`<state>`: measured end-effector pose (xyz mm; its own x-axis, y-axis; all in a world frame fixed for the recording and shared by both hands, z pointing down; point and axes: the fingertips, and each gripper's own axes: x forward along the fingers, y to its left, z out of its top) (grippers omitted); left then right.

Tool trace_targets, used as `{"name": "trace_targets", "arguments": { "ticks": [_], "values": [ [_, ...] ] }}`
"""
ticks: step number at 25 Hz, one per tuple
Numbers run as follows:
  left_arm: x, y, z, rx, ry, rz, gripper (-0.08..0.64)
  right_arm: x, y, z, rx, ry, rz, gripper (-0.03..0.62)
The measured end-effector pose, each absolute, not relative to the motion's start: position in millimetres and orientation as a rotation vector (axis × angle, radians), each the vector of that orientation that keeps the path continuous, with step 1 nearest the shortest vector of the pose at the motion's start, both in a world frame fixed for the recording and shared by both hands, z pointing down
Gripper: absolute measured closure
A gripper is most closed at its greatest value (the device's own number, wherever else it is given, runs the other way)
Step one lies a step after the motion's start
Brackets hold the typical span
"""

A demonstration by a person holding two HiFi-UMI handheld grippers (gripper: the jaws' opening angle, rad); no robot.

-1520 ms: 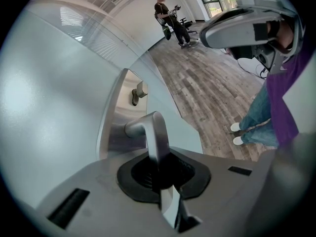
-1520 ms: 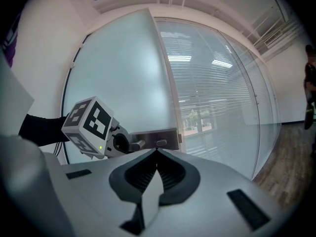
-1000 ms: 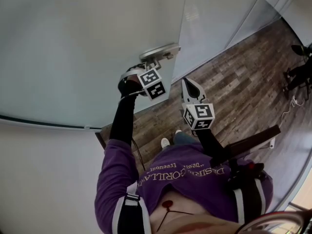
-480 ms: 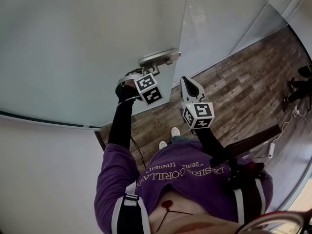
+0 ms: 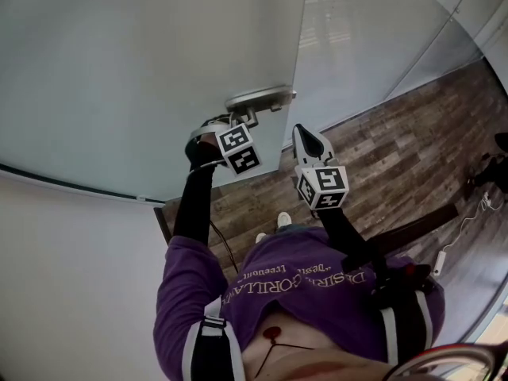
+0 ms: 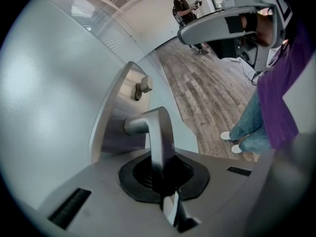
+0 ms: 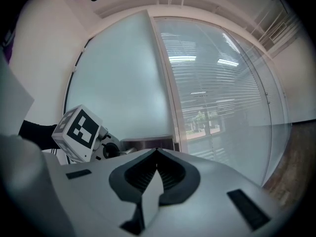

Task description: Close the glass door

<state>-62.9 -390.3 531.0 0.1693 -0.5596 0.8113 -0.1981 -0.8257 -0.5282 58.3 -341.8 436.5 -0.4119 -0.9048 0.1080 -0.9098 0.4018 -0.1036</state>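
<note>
The frosted glass door (image 5: 143, 62) fills the upper left of the head view, its free edge running down by a metal lock plate (image 5: 260, 98). My left gripper (image 5: 244, 118) reaches up to that plate. In the left gripper view it (image 6: 160, 174) is shut on the silver lever handle (image 6: 159, 132), which runs straight down between the jaws from the plate (image 6: 116, 117). My right gripper (image 5: 308, 140) hangs just right of the door edge, shut and holding nothing. Its own view shows the tip (image 7: 157, 156) aimed level at the door (image 7: 123, 83).
A clear glass wall (image 5: 365, 38) with blinds behind it stands right of the door. Wood floor (image 5: 389, 149) spreads right. My shoes (image 5: 283, 219) are below the handle. A dark bar (image 5: 417, 230) and a white cable (image 5: 441, 257) lie lower right. A person (image 6: 183, 6) stands far back.
The door's free edge and handle have drifted right, toward the glass wall, with the left gripper still on the handle. The right gripper moved a little along with them, and my feet stepped forward.
</note>
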Motion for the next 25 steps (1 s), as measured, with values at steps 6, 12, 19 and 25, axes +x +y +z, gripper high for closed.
{"name": "trace_targets", "arguments": {
  "ticks": [6,12,19,25],
  "values": [
    [-66.0,-393.3,533.7,-2.142,0.754,-1.707,0.555,65.2,-344.8,445.2,1.651,-2.620,0.230,0.595],
    [-65.9,-395.4,533.4,-2.136,0.763,-1.716,0.557,69.4,-344.1,448.1,1.628,-2.634,0.236,0.595],
    [-66.3,-398.3,534.8,-2.132,0.777,-1.717,0.555,67.9,-346.5,451.1,1.626,-2.636,0.247,0.595],
    [-67.6,-400.5,535.7,-2.134,0.787,-1.712,0.557,61.8,-351.9,449.6,1.645,-2.632,0.239,0.595]
  ]
}}
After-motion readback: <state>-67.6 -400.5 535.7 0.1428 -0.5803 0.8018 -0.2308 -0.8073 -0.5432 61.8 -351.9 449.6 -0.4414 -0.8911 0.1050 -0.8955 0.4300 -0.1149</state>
